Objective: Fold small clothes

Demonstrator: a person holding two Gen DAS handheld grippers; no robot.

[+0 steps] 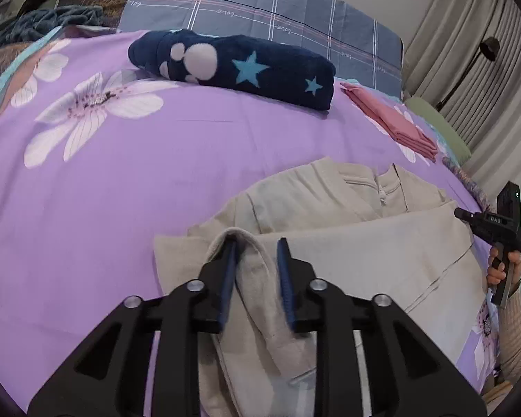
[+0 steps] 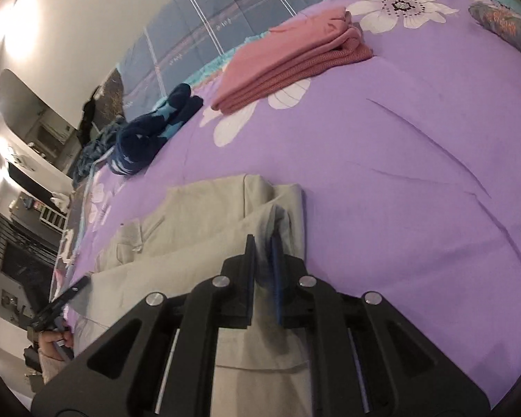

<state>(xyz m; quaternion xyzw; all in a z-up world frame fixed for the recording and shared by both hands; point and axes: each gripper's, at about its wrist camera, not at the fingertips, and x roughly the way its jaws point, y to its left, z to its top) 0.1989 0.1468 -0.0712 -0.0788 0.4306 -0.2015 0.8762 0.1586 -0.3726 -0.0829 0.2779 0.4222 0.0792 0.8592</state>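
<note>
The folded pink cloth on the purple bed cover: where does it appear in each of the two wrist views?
Left wrist view: the folded pink cloth lies right of centre, far on the purple flowered bed cover.
Right wrist view: it lies upper middle, above the beige garment.
Shared landmark: the rolled dark blue star-patterned fleece, left of the pink cloth in both.

A bedroom in a home.
A bed under a purple cover printed with large white flowers (image 1: 198,146) fills both views, with a grey-blue checked pillow (image 1: 260,3) at its head against a plain pale wall. Grey pleated curtains (image 1: 476,45) hang at one side beside a black floor lamp (image 1: 482,55). Folded clothes lie on the cover: a pink stack (image 2: 288,66) and a navy star-patterned fleece bundle (image 1: 246,66).
</note>
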